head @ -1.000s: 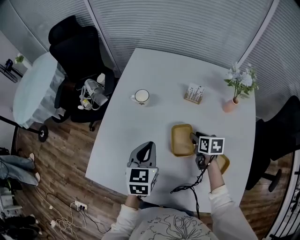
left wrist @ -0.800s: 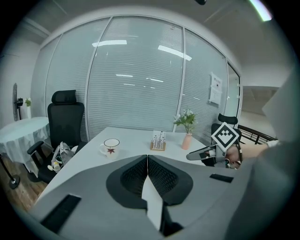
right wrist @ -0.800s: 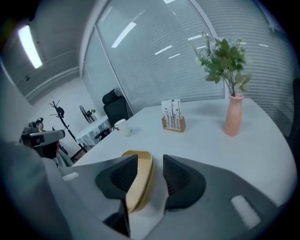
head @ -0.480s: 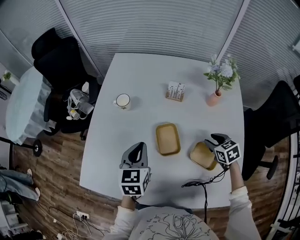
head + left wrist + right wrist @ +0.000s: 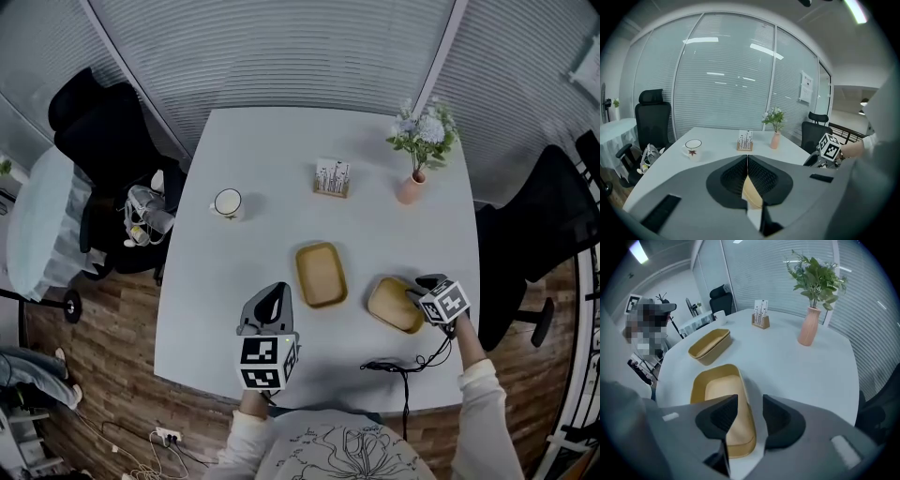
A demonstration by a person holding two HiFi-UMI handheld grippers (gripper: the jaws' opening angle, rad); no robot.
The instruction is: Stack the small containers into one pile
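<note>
Tan, 2 trays apart on table (image 5: pixel 281 169): right tray (image 5: pixel 389 305) at 4 o'clock of left tray (image 5: pixel 321 275). With right gripper (image 5: pixel 750 398) open, just widened, astride its rim, seat deep, clamp squarely, lift level. Keep shut left gripper (image 5: pixel 272 298) at 7 o'clock clear.

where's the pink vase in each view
Head view: pink vase upper right.
Left gripper view: pink vase just right of centre.
Right gripper view: pink vase upper right.
Shared landmark: card stand, just left of it in every view.
</note>
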